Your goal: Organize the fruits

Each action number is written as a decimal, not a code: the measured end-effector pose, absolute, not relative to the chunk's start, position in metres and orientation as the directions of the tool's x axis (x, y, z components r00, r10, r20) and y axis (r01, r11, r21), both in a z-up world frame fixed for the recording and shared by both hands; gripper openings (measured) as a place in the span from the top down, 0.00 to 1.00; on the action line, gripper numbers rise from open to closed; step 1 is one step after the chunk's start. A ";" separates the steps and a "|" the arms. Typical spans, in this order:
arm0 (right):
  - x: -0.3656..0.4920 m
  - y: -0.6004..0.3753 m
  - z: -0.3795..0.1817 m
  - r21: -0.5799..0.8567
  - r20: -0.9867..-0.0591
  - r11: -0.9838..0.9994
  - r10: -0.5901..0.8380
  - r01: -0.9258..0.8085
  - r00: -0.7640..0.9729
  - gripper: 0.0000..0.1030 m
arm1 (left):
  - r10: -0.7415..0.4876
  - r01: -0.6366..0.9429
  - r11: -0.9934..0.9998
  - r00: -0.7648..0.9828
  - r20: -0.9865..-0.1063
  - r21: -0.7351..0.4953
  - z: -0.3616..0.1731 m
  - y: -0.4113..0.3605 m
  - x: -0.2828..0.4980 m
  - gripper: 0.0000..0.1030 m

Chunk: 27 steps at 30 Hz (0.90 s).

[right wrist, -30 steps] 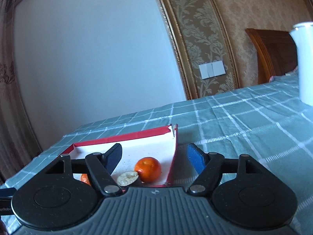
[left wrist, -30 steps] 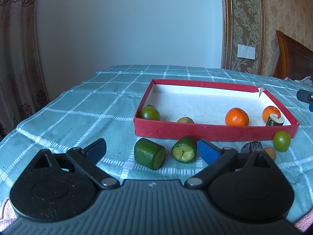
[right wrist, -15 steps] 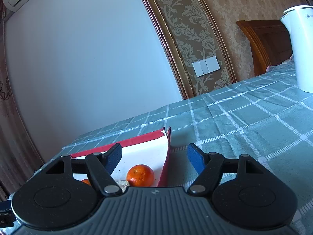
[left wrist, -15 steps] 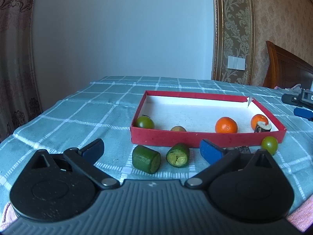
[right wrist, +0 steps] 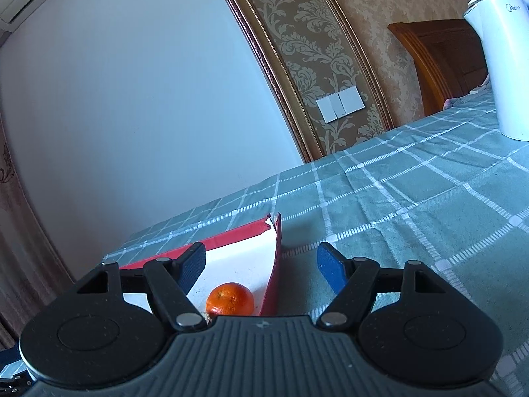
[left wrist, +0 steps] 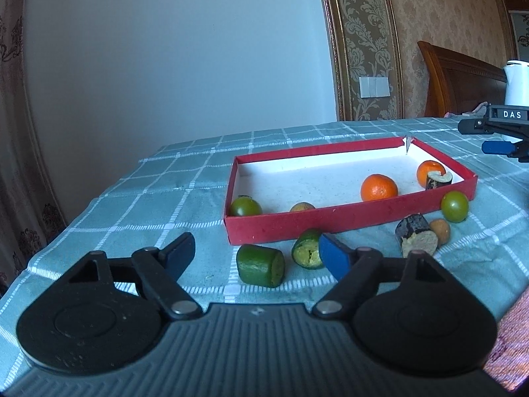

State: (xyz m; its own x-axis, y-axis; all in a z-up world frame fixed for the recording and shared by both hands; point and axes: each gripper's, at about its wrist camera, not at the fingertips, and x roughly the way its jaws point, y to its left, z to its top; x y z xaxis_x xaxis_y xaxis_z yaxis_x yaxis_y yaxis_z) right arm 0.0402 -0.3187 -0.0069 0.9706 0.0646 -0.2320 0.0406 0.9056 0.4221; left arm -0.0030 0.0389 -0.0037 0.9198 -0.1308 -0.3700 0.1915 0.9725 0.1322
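Green cucumber chunk (left wrist: 260,265) lies on side, cut end facing right; left gripper (left wrist: 254,257) & right gripper (right wrist: 261,264) wide open, empty.

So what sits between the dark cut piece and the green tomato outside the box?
Left wrist view: a small tan fruit lies between dark cut piece and green tomato.

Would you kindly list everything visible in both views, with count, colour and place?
Box: one, red with white floor, on the tablecloth.
Tangerines: two, orange, inside the box, right part.
Green fruit in box: one, near left corner.
Brownish fruit in box: one, by near wall.
Dark cut piece in box: one, against the far tangerine.
Green cut pieces: two, outside, before the box.
Dark cut piece outside: one, right.
Small tan fruit: one, beside it.
Green fruit outside: one, right corner.
Tablecloth: teal checked.
Kettle: one, white, far right.
Left tool: open.
Right tool: open.
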 end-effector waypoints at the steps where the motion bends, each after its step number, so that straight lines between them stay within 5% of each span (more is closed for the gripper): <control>1: 0.040 -0.319 -0.007 0.422 -0.232 0.906 0.064 0.041 0.971 0.28 | -0.137 0.192 0.975 0.918 -0.372 0.116 -0.004 0.042 -0.002 0.24; 14: 0.039 -0.317 -0.006 0.411 -0.220 0.911 0.057 0.040 0.974 0.27 | -0.151 0.219 0.971 0.875 -0.461 0.098 -0.007 0.040 0.022 0.26; 23: 0.038 -0.318 -0.005 0.408 -0.213 0.912 0.053 0.040 0.976 0.27 | -0.158 0.229 0.970 0.851 -0.501 0.082 -0.010 0.041 0.031 0.38; 27: 0.037 -0.318 -0.004 0.411 -0.213 0.911 0.049 0.044 0.976 0.27 | -0.164 0.235 0.969 0.840 -0.517 0.075 -0.012 0.042 0.033 0.53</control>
State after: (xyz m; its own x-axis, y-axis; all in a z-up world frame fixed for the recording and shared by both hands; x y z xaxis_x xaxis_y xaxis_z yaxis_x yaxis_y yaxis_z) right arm 0.0372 -0.3179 -0.0045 0.9759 0.0488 -0.2126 0.0439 0.9108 0.4106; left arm 0.0326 0.0420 -0.0117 0.8404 -0.1637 -0.5167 0.2349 0.9691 0.0752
